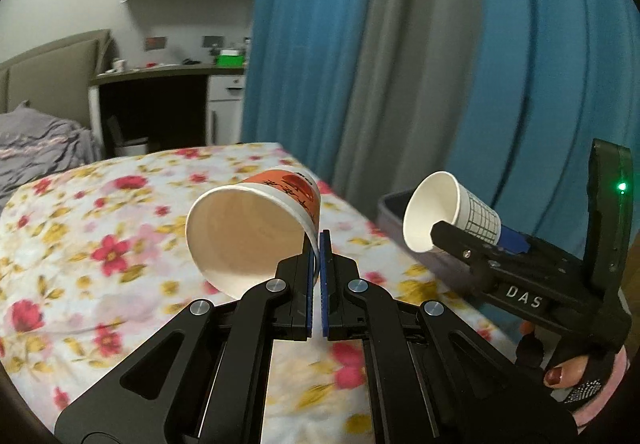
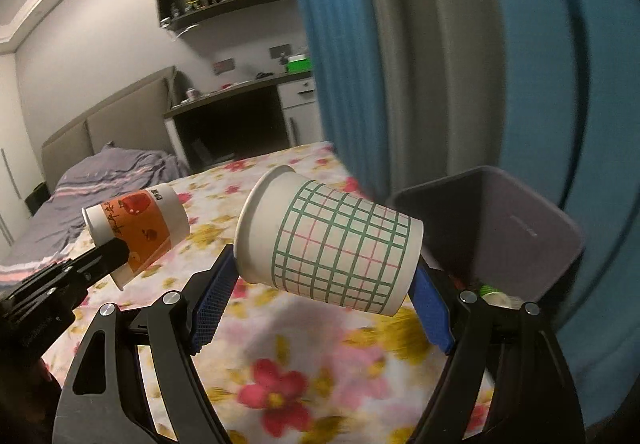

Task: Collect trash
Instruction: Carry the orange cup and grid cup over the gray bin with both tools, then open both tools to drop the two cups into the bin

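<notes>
Carrying 2 cups toward the bin (image 2: 520, 219): left gripper (image 1: 320, 264) jaws pinch the orange cup (image 1: 256, 228) wall; right gripper (image 2: 320, 300) jaws span the grid cup (image 2: 332, 248); next, release over the bin.

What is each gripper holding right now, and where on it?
Left gripper pinches the orange cup by its rim wall. Right gripper clamps the grid-patterned cup end to end, base against one pad, mouth against the other.

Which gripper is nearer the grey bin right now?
Right. The right gripper, clamped on the grid-pattern cup, sits just beside the grey bin. The left gripper, pinching the orange cup by its rim, is farther off over the floral cloth.
</notes>
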